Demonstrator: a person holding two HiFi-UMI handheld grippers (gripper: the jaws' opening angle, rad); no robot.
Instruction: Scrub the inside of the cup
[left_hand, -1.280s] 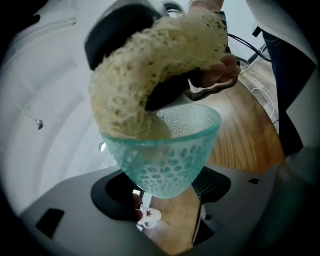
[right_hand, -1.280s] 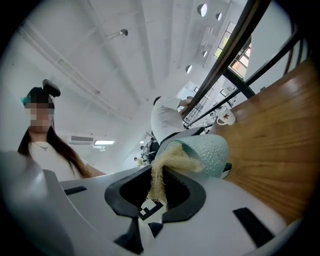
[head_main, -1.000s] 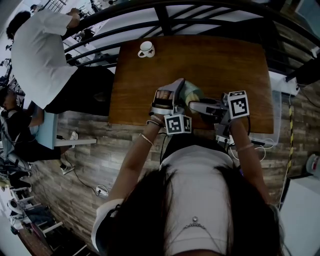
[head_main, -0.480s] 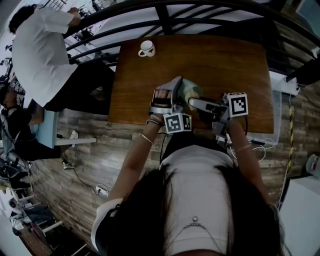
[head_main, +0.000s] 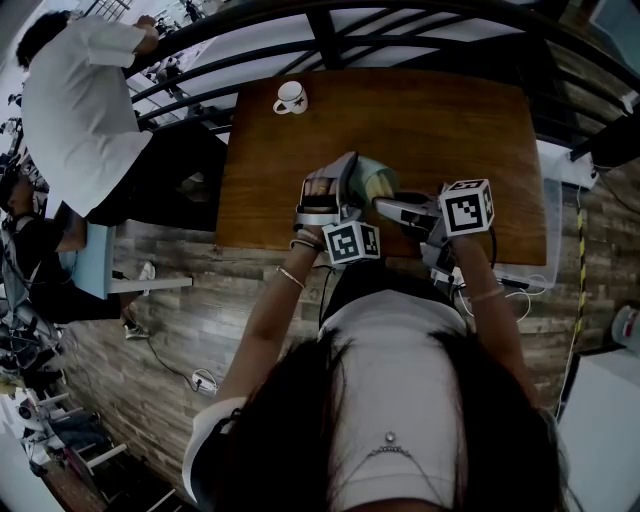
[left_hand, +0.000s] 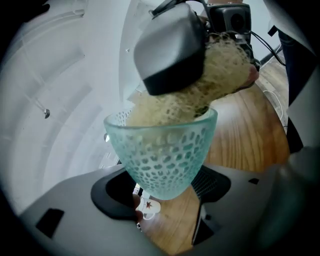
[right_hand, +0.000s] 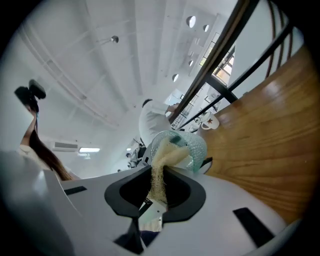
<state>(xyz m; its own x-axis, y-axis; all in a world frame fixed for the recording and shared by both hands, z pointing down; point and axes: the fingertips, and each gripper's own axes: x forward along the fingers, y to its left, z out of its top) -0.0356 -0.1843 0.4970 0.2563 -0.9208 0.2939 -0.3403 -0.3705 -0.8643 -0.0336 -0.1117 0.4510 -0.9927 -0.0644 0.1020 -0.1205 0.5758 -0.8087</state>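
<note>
hand-held gripper (right_hand: 159, 176), scrubber (right_hand: 167, 154) past cup (right_hand: 198, 149) rim

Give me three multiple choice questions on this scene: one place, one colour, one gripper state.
1. Where is the white ceramic mug?
A) far left corner of the brown wooden table
B) on the floor
C) on a chair

2. What colour is the dimpled glass cup?
A) red
B) black
C) pale green

3. The right gripper is:
A) open, empty
B) shut on the beige fibrous scrubber
C) shut on the mug

Answers: A, the head view shows it there; C, clear in the left gripper view; B, its jaws pinch the scrubber's tail.
</note>
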